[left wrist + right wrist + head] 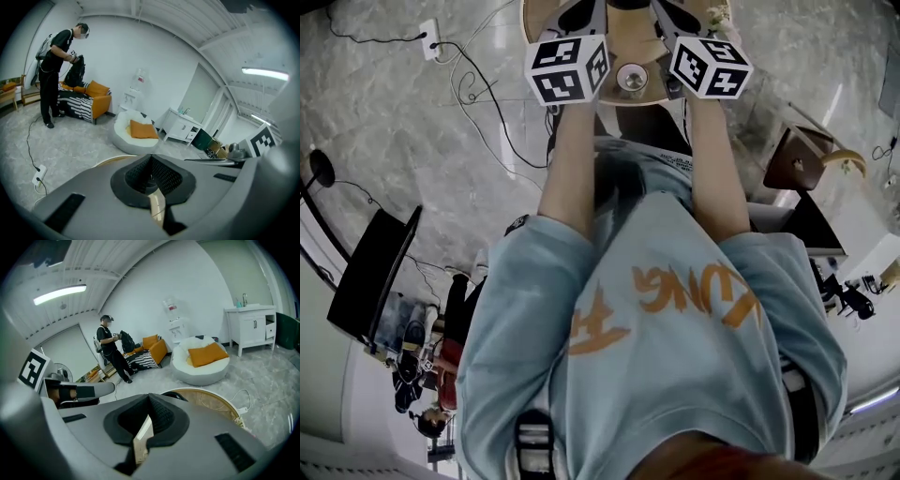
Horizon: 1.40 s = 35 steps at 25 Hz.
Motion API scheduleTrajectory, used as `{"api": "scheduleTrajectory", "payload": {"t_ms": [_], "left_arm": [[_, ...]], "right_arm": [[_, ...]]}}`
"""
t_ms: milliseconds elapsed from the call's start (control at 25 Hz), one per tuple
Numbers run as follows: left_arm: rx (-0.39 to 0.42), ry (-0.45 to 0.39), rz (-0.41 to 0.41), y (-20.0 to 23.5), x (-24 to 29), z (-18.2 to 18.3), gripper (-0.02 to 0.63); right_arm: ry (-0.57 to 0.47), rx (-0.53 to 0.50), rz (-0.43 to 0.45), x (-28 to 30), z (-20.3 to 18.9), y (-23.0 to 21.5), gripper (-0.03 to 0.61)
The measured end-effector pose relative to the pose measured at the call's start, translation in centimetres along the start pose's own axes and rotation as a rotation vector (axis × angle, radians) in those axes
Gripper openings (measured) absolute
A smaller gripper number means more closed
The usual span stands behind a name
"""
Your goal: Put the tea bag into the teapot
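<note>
I see no tea bag in any view. In the head view both arms reach forward over a round wooden table (645, 49). A small round metal thing (631, 79), perhaps the teapot's top, lies between the two marker cubes; it also shows as a metal knob (234, 150) in the left gripper view. My left gripper (579, 19) and right gripper (675, 19) are side by side at the frame's top. The left gripper (151, 161) has its jaws pressed together with nothing between them. The right gripper (149, 401) is shut and empty too.
A person with a headset (56, 51) stands by an orange sofa (96, 96). A white bean bag with an orange cushion (201, 359) and a white cabinet (248, 329) stand on the marble floor. Cables and a power strip (431, 37) lie left of the table.
</note>
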<state>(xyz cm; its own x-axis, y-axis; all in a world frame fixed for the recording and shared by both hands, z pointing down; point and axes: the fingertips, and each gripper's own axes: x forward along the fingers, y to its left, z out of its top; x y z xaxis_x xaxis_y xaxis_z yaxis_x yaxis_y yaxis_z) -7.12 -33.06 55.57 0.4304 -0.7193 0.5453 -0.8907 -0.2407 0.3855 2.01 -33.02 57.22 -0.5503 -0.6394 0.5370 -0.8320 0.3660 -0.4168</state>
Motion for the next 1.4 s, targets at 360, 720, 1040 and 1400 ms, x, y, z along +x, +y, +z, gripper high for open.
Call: {"api": "scheduleTrajectory", "payload": {"t_ms": [360, 720, 1040, 1400], "left_arm": [[-0.014, -0.113, 0.028, -2.7, -1.8, 2.3, 0.023], [0.094, -0.219, 0.042, -7.0, -3.4, 7.5, 0.023], [0.222, -0.352, 0.061, -11.5, -6.4, 15.0, 0.023], [0.299, -0.521, 0.070, -14.5, -10.1, 23.0, 0.023]], "right_arm": [[0.036, -0.273, -0.156, -4.2, 3.2, -2.6, 0.012], [-0.127, -0.332, -0.126, -7.9, 10.0, -2.3, 0.012], [-0.335, -0.281, -0.086, -13.2, 17.0, -1.9, 0.012], [-0.493, -0.346, -0.080, -17.2, 24.0, 0.5, 0.012]]}}
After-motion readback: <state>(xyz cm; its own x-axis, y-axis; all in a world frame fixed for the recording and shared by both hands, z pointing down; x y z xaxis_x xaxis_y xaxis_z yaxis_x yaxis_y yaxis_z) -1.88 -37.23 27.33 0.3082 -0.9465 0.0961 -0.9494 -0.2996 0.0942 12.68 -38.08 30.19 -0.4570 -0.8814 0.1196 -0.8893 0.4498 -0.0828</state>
